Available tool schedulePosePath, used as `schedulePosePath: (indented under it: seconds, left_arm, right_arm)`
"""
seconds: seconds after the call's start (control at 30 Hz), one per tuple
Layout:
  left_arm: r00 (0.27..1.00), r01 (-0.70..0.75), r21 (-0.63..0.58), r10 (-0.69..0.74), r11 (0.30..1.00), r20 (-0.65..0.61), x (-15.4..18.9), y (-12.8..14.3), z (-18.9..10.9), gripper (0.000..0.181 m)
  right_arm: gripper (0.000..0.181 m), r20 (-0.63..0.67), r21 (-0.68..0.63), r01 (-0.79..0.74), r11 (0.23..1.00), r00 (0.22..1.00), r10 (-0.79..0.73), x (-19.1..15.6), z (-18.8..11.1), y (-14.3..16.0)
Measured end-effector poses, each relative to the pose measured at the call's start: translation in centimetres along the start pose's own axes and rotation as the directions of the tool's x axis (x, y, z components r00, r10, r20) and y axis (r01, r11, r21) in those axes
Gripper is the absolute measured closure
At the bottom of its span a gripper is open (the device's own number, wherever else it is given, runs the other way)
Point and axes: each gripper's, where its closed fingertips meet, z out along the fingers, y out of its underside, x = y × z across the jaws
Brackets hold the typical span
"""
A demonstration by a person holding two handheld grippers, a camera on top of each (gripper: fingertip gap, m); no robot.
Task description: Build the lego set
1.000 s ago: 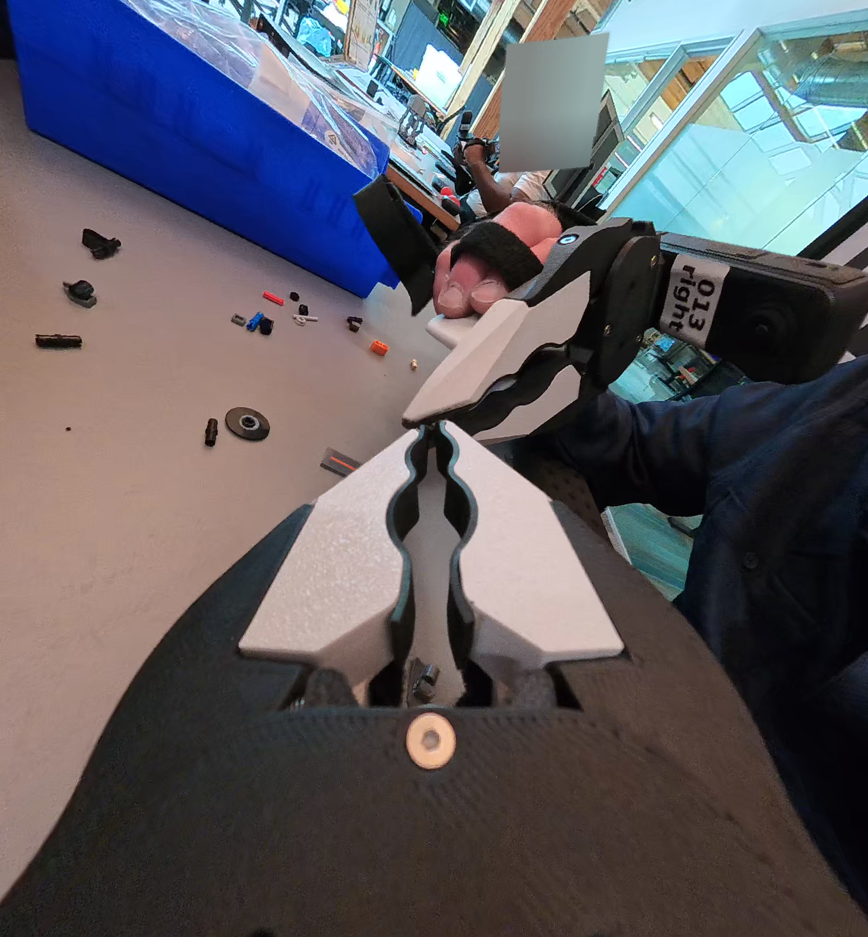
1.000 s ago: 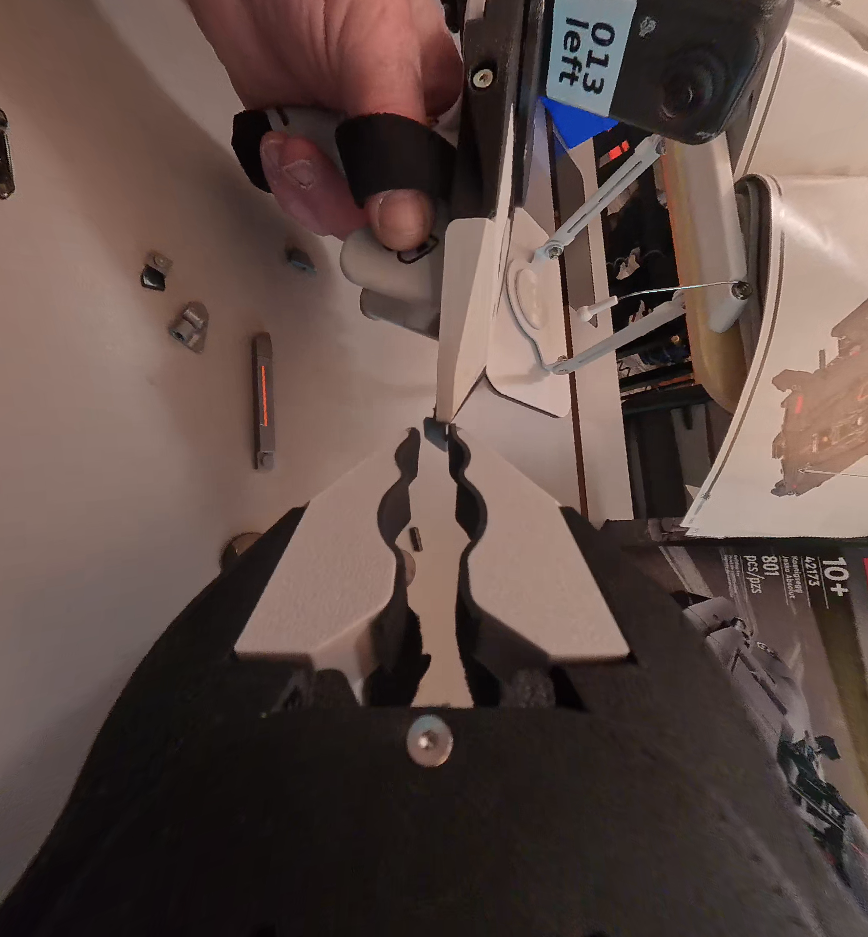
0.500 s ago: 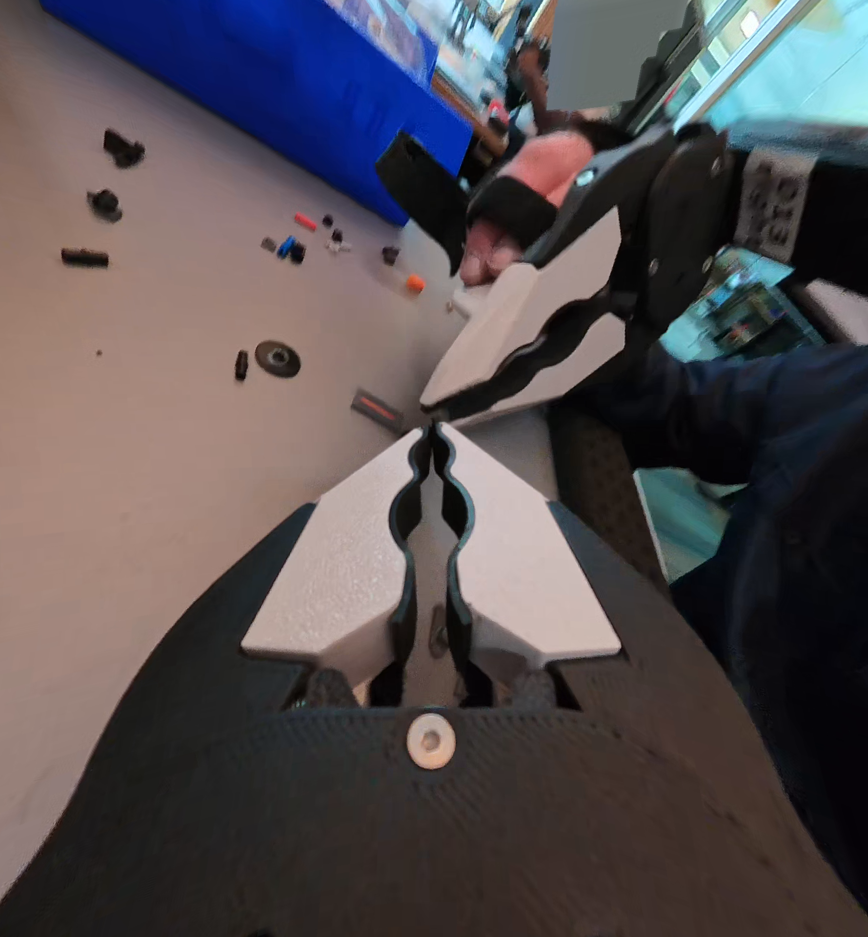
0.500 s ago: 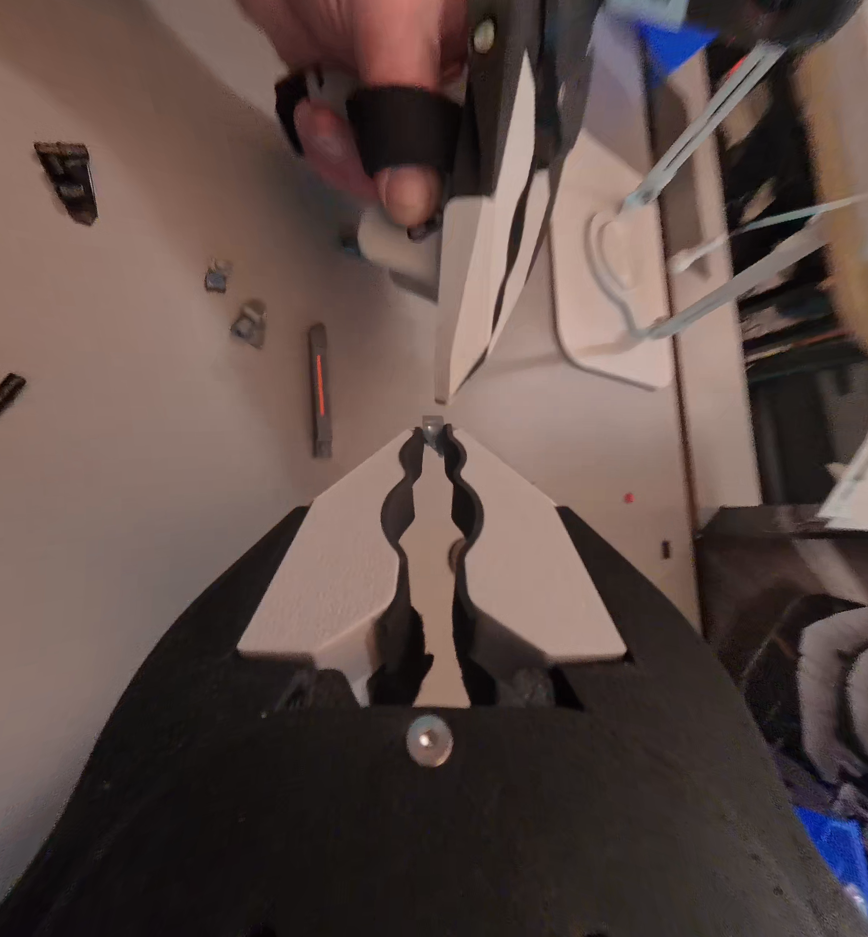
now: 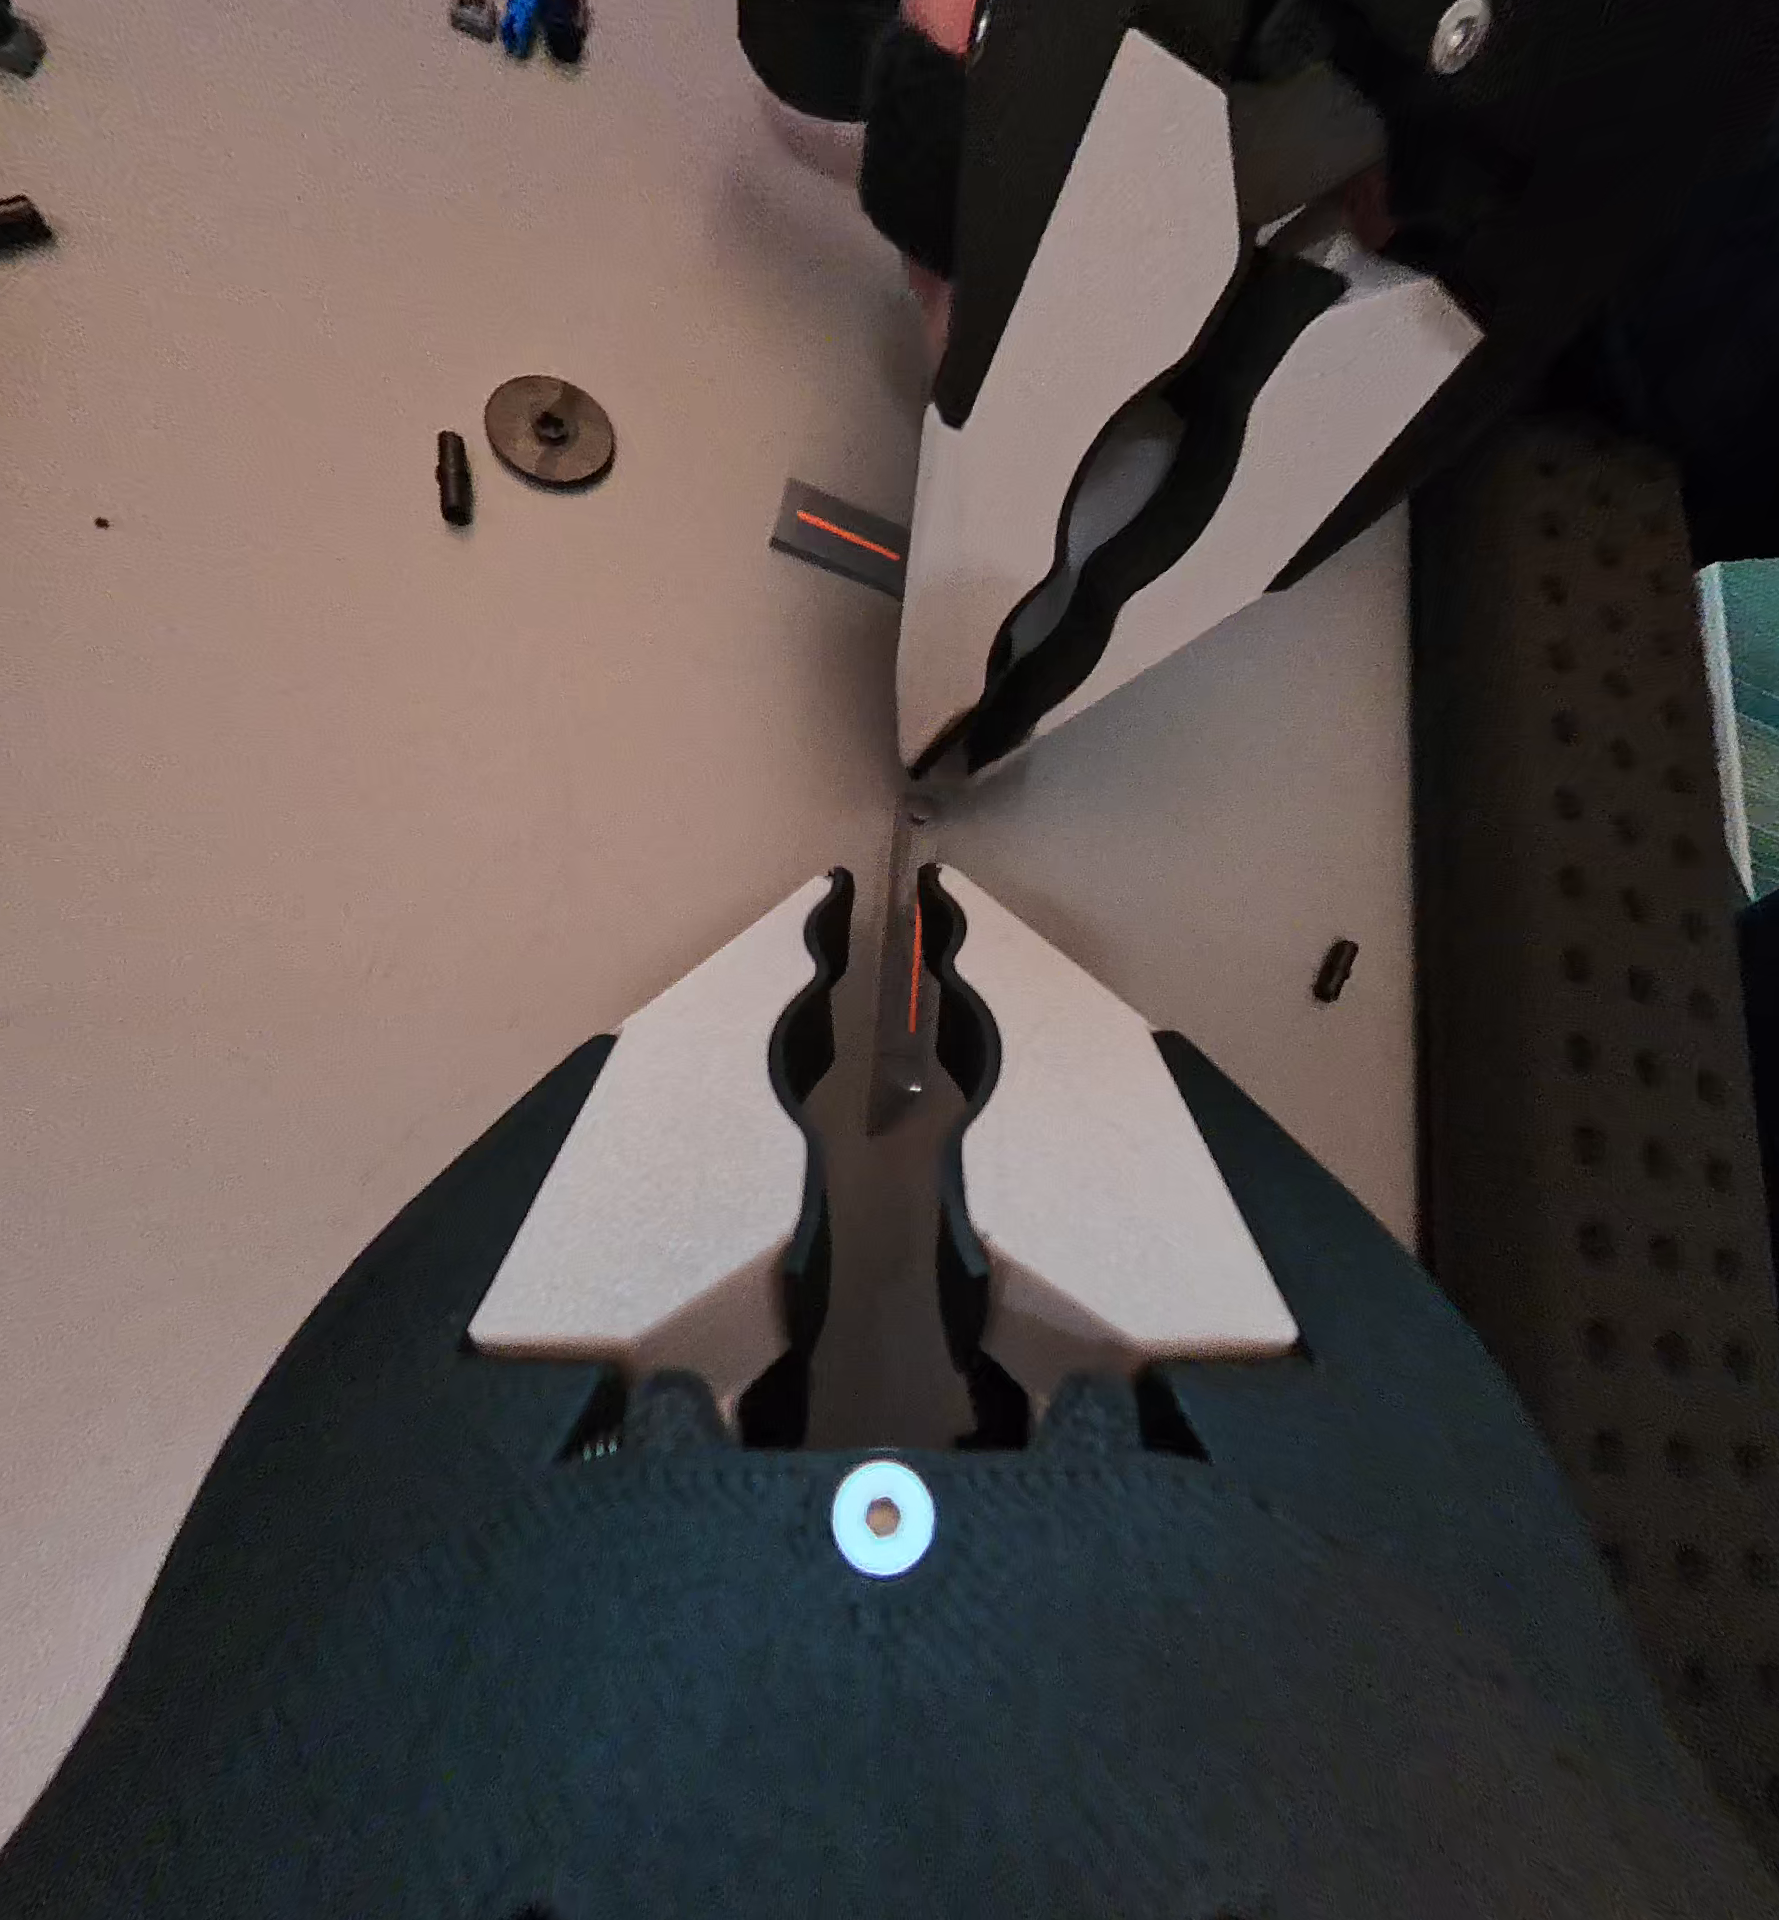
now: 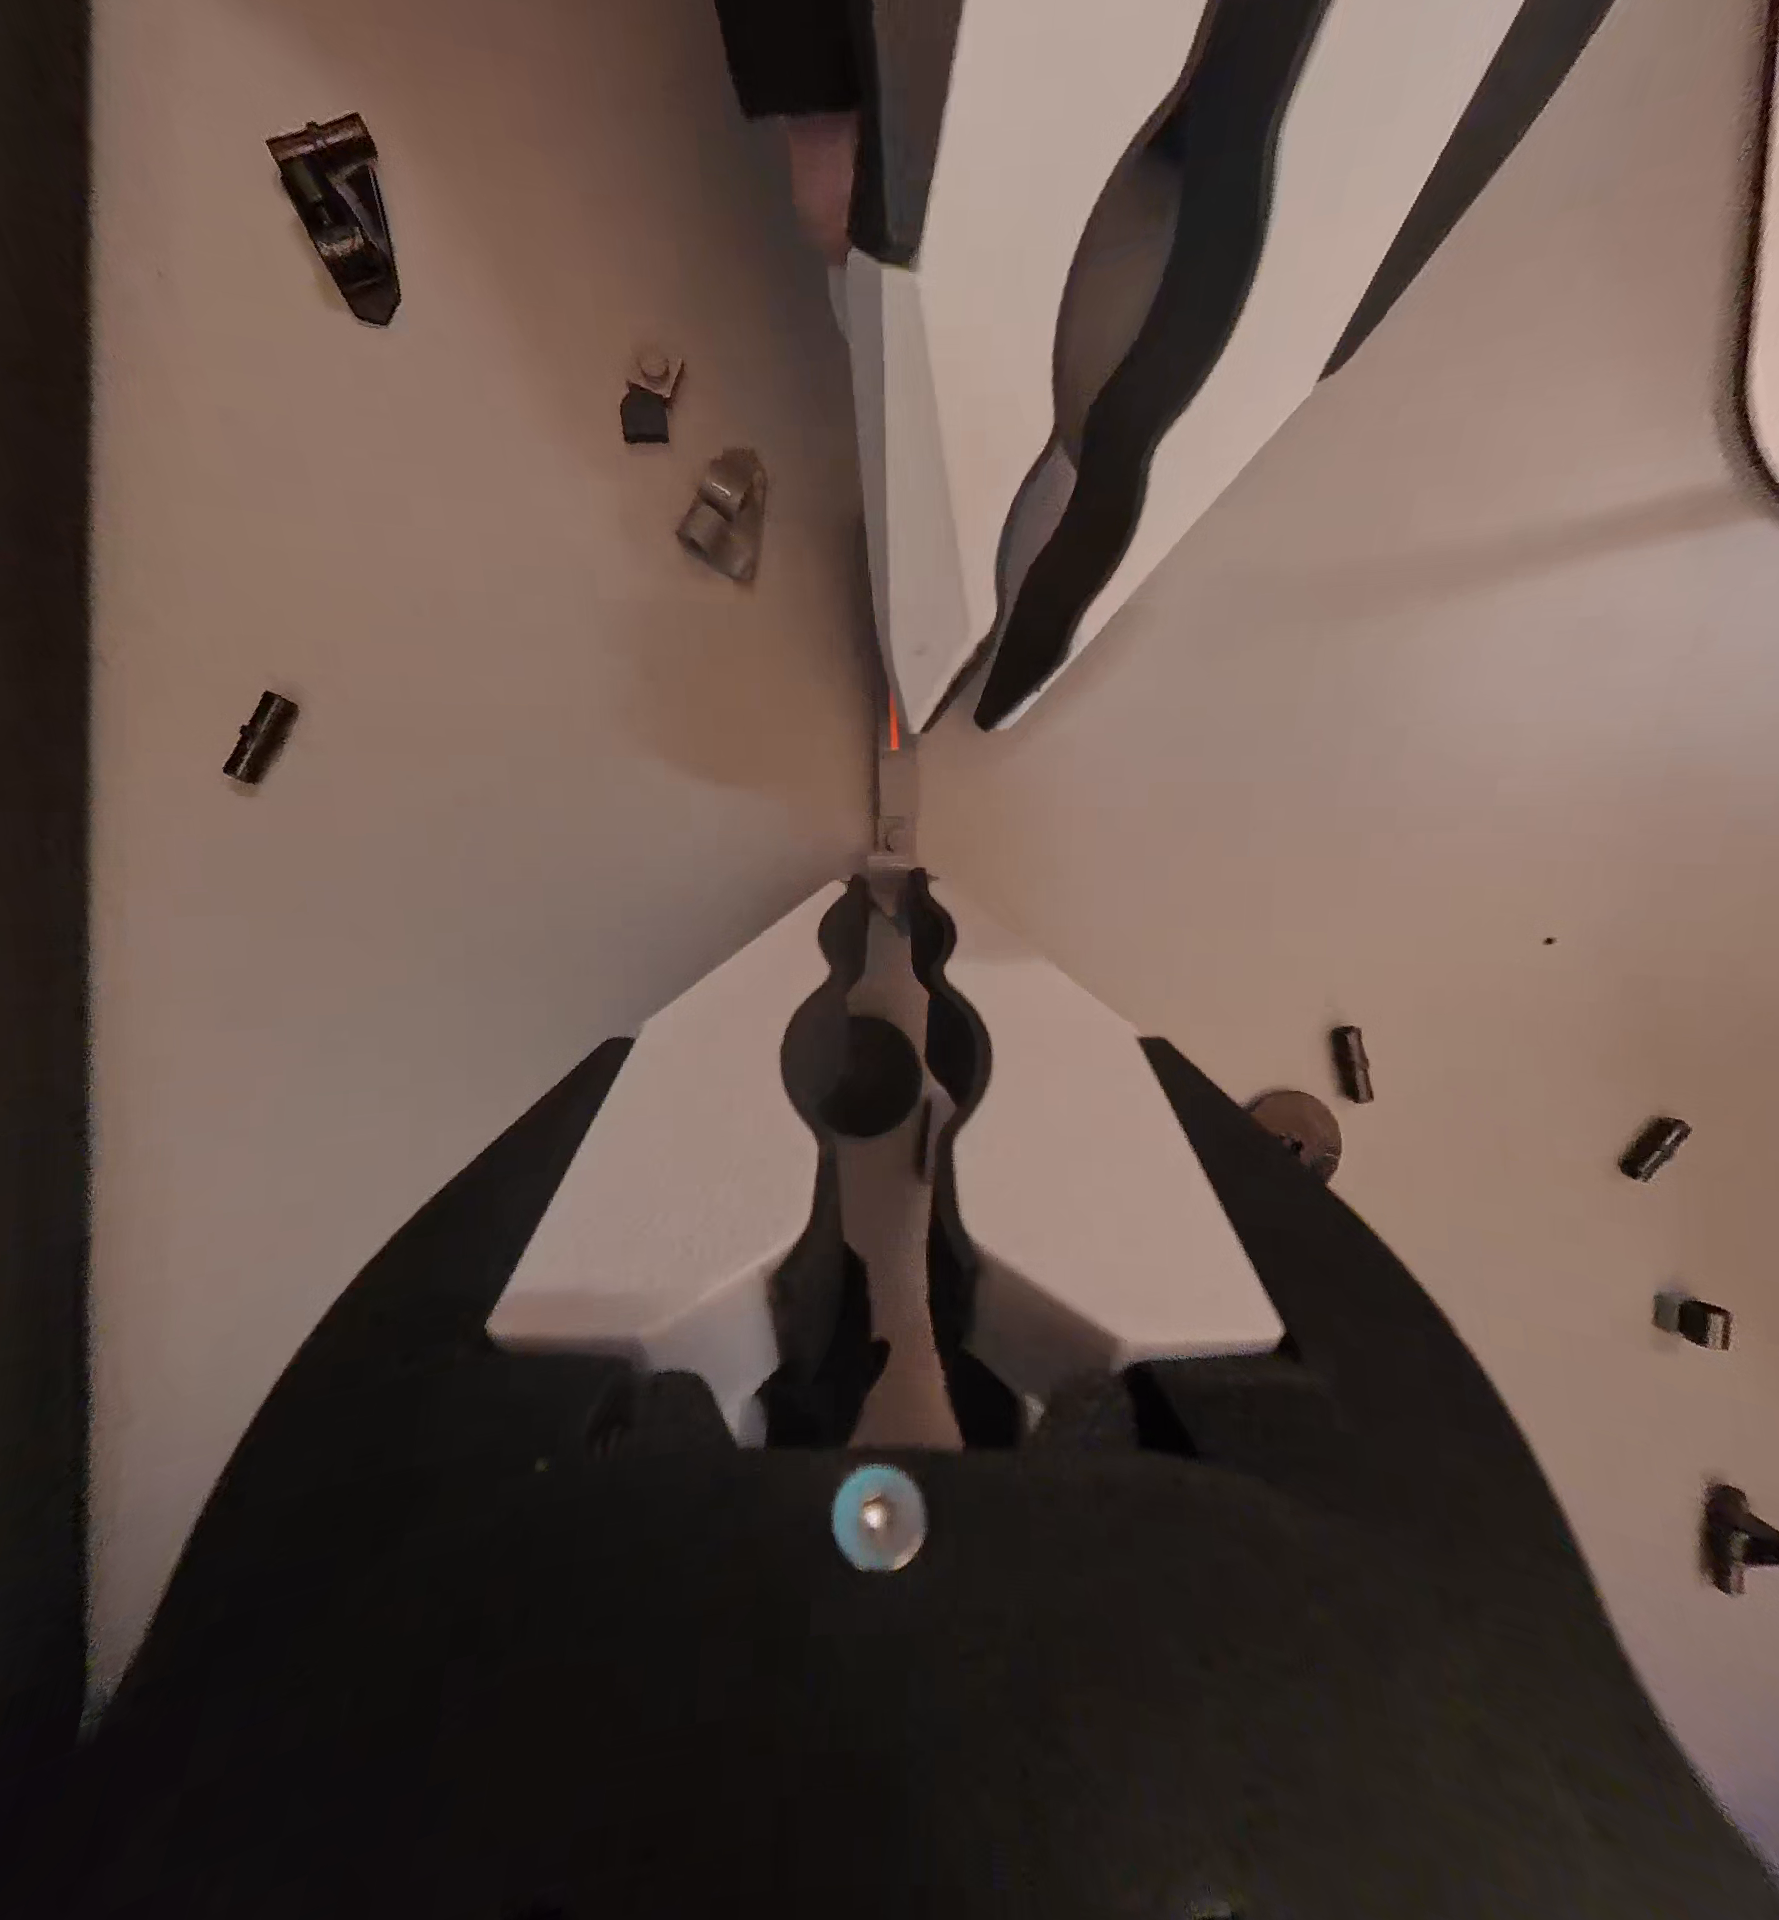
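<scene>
The left gripper (image 5: 883,883) stood slightly open around a long grey orange-striped piece (image 5: 906,997) lying on the table (image 5: 345,779). At twelve o'clock, the right gripper (image 6: 887,891) pinched a small grey plate (image 6: 887,868).
</scene>
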Motion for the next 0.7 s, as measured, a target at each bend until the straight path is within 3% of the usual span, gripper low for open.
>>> schedulePosePath:
  seconds: [0.7]
  left_arm:
    - [0.999, -0.045, -0.038, 0.044, 0.998, -0.031, 0.8, 0.5, 1.1, 0.179]
  right_arm:
    - [0.174, -0.004, 0.013, -0.029, 0.999, 1.000, 0.029, 0.4, 0.4, -0.2]
